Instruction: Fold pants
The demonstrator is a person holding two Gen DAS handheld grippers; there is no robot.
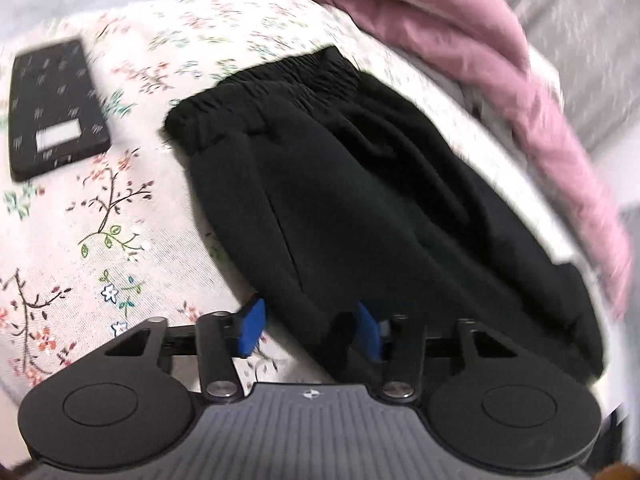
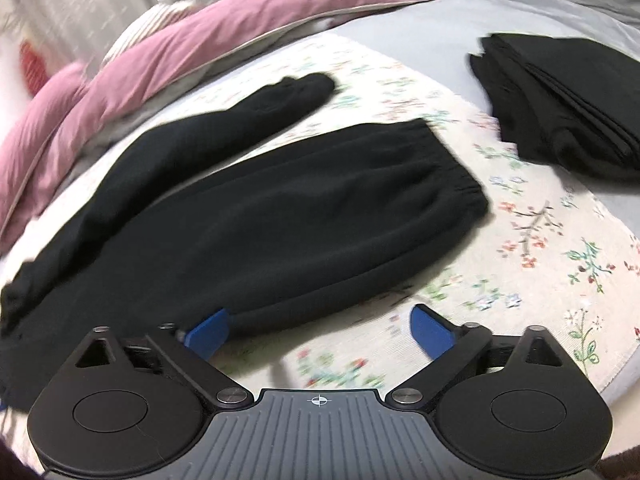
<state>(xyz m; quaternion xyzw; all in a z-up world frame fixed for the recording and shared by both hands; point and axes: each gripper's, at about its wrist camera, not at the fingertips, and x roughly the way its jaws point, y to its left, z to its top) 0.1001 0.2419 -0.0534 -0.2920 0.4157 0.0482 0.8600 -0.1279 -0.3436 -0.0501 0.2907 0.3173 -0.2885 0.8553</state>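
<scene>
Left tongs (image 1: 310,330), left wrist view: blue pads standing apart w/ the near edge of the black pants (image 1: 340,184) running between them. Right pad (image 1: 368,330) is sitting partly behind a fold of cloth, left pad (image 1: 252,330) over bare floral sheet (image 1: 100,240) just beside the hem edge. Not pressing as far as I can tell, so not clamped yet. Pants are stretching away from the tongs, long axis going up and slightly left to the elastic waistband (image 1: 272,88) at the far end. Black phone (image 1: 52,108) is lying well left of the waistband, pink pillow (image 1: 460,52) along the right.

Right tongs (image 2: 320,332), right wrist view: pads wide apart, nothing between but sheet. Pants are lying just ahead, edge near the left pad (image 2: 208,332), nearly touching. Gathered cuff or band (image 2: 452,168) is pointing up-right; a second leg (image 2: 224,120) is splaying off toward the pillow. Stack of folded black clothes (image 2: 560,104) is sitting well apart at upper right.

Judging: left is nearer a grip, already straddling cloth; right needs to be shifting left onto the edge before both can lift and fold along the long axis.
</scene>
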